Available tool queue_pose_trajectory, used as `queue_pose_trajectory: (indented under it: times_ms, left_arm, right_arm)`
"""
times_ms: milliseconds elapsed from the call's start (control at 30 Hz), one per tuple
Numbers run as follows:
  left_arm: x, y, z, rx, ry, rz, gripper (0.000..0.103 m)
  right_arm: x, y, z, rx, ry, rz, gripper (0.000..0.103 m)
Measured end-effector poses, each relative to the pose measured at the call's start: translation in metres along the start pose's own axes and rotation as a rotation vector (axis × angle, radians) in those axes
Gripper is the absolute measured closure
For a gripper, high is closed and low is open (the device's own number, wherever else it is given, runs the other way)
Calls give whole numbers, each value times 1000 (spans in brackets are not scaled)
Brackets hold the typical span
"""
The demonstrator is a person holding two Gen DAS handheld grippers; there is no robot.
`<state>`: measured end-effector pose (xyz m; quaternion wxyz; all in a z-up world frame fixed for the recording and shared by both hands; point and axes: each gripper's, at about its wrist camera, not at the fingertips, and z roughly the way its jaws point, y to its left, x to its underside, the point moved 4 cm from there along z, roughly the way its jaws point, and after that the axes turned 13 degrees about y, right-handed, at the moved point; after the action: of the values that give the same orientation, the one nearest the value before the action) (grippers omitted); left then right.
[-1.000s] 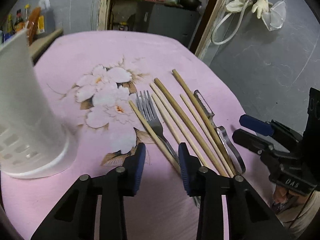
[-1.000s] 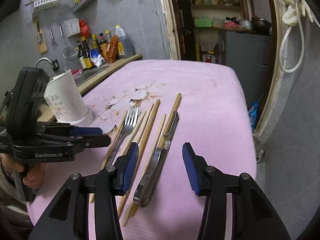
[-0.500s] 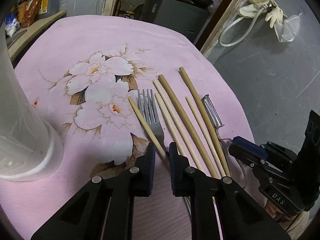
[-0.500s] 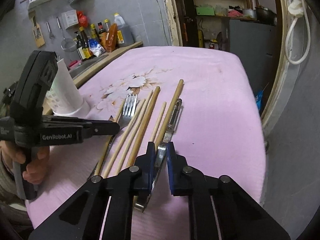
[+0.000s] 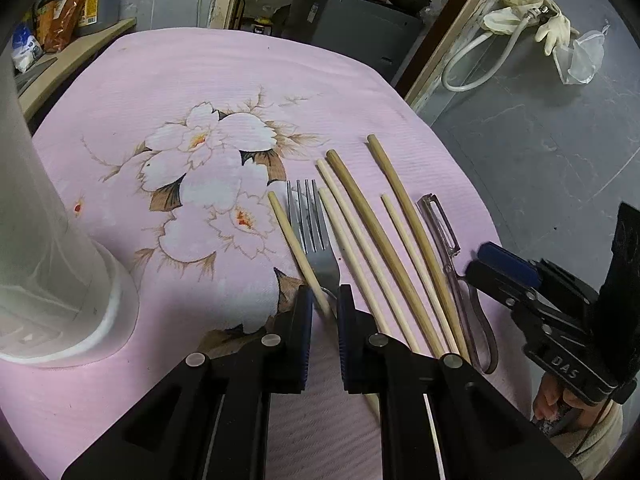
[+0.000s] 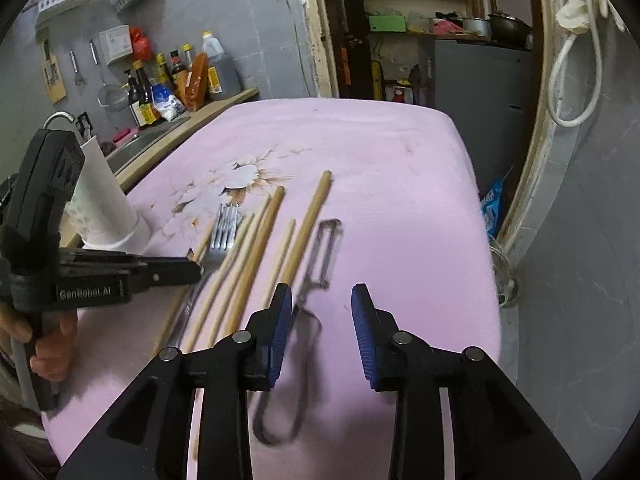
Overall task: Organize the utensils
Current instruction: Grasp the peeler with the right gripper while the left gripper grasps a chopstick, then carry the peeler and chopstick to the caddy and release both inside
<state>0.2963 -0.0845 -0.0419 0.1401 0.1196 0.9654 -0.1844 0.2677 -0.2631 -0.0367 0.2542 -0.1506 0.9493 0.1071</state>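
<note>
Several bamboo chopsticks (image 5: 372,240), a metal fork (image 5: 314,236) and a metal peeler (image 5: 452,256) lie side by side on the pink flowered cloth. My left gripper (image 5: 324,308) is shut on the leftmost chopstick (image 5: 294,248), right beside the fork's neck. My right gripper (image 6: 322,312) is open and empty, its jaws standing over the peeler (image 6: 316,276), which lies flat on the cloth. The chopsticks (image 6: 256,256) and fork (image 6: 222,236) show left of it. A white utensil holder (image 5: 52,264) stands at the left, also seen in the right wrist view (image 6: 104,208).
The table's right edge (image 6: 488,248) drops to a grey floor. A counter with bottles (image 6: 180,76) and a sink lies beyond the table's left side. A doorway with shelves and a grey cabinet (image 6: 480,76) is behind the table.
My right gripper, shut on the peeler half a second ago, has opened and the peeler lies loose on the cloth. My left gripper stays shut on the leftmost chopstick.
</note>
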Motion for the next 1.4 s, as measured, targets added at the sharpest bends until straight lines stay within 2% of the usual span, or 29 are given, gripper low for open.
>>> queue_pose_trajectory:
  times_ms: [300, 467, 633, 800, 900, 967, 1000, 1067, 1100, 1133, 1167, 1200, 1300, 1400]
  left_arm:
    - [-15, -1, 5, 4, 27, -3, 91]
    - [-21, -4, 8, -4, 31, 3, 90]
    - [-19, 1, 8, 11, 25, 7, 92]
    - [-16, 6, 7, 33, 37, 11, 94]
    - [-17, 5, 8, 23, 40, 15, 94]
    - [-18, 5, 9, 26, 44, 6, 94]
    - [-19, 5, 9, 23, 45, 7, 94]
    - [-18, 4, 8, 12, 41, 16, 94]
    - [-17, 3, 6, 11, 37, 13, 95]
    - [-17, 3, 7, 14, 35, 8, 95]
    - [-17, 3, 7, 19, 33, 3, 96]
    - [-16, 3, 7, 23, 30, -1, 97]
    - [-10, 3, 4, 27, 22, -3, 99]
    - [-4, 4, -4, 33, 3, 9, 100]
  right_arm:
    - [-21, 6, 23, 68, 47, -27, 74]
    - [-25, 10, 31, 140, 72, -73, 74]
    - [-19, 4, 25, 143, 70, -88, 88]
    - [-9, 4, 18, 136, 77, -102, 90]
    - [-11, 7, 21, 150, 94, -113, 88]
    - [-13, 10, 24, 155, 105, -121, 80]
    - [-13, 12, 26, 147, 113, -128, 72]
    - [-13, 16, 29, 167, 118, -149, 70]
    - [-13, 16, 29, 176, 113, -150, 74]
    - [-12, 15, 29, 193, 101, -141, 85]
    - [-12, 12, 27, 207, 92, -138, 88]
    - [-12, 8, 25, 185, 85, -122, 91]
    - [-9, -1, 20, 126, 68, -65, 92]
    - [-5, 4, 15, 129, 38, -78, 92]
